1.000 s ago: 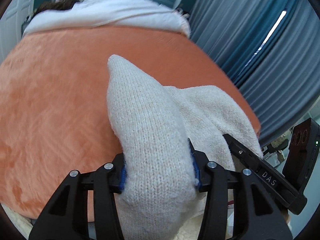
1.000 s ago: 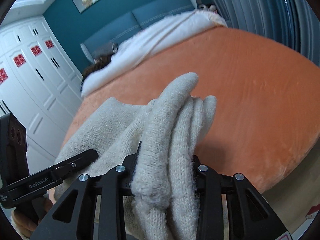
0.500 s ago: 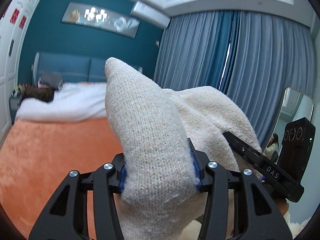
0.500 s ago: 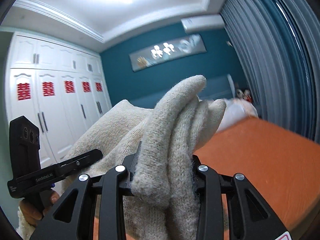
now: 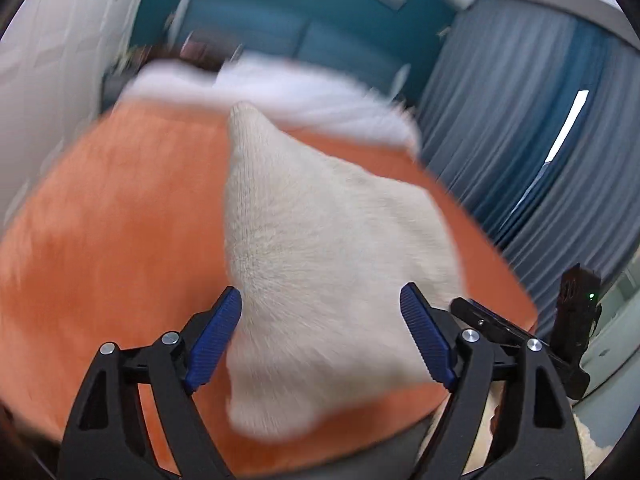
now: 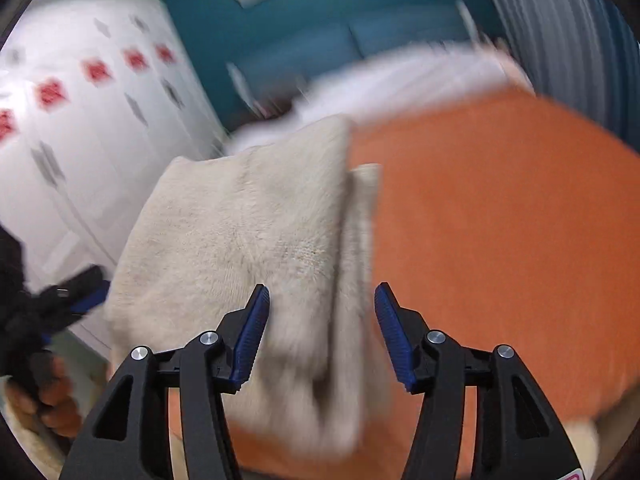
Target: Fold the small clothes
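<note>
One cream knit garment (image 5: 320, 264), two grippers, one orange bed cover (image 5: 112, 240). Frames blurred. Garment lay over cover, its near end between both grippers' jaws. Left gripper (image 5: 320, 336): jaws wide and opening, blue pads (image 5: 214, 338) clear of knit or barely at its edge. Right gripper (image 6: 320, 336): jaws opening, folded edge between pads (image 6: 250, 336), contact unclear. Hand (image 6: 52, 404) on left gripper's handle in right view.
</note>
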`<action>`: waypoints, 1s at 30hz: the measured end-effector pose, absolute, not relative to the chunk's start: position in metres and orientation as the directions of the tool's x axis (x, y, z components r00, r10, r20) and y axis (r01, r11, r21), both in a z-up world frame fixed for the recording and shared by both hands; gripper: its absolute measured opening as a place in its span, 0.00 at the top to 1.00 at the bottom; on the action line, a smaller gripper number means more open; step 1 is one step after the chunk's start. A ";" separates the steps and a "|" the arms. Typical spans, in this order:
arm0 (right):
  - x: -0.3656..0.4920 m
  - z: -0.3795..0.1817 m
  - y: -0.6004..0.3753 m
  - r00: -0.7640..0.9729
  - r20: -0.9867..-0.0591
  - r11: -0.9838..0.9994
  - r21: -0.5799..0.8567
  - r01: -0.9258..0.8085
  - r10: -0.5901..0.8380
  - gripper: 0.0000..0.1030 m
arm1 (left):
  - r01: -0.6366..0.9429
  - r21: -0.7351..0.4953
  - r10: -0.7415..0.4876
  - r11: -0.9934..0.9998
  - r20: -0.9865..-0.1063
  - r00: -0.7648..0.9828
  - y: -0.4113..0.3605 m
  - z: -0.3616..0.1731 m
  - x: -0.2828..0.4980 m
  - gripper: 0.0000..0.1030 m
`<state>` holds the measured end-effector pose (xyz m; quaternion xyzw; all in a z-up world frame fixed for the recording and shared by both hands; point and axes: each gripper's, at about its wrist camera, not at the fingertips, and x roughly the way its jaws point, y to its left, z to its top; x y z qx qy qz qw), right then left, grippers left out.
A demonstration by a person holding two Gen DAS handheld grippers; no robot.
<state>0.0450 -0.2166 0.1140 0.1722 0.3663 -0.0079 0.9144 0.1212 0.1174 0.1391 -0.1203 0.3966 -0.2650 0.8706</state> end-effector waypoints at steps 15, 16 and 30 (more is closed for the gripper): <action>0.093 0.043 -0.216 0.619 -0.778 0.925 0.307 0.224 0.109 0.23 | 0.147 -0.512 -0.513 0.846 -0.708 0.486 0.141 0.021 0.158 0.08; 0.103 0.038 -0.216 0.612 -0.782 0.922 0.315 0.226 0.117 0.23 | 0.135 -0.514 -0.509 0.847 -0.712 0.484 0.137 0.015 0.167 0.08; 0.150 0.095 -0.201 0.694 -0.669 0.918 0.396 0.030 0.266 0.80 | 0.181 -0.667 -0.670 0.723 -0.613 0.418 0.121 0.040 0.217 0.62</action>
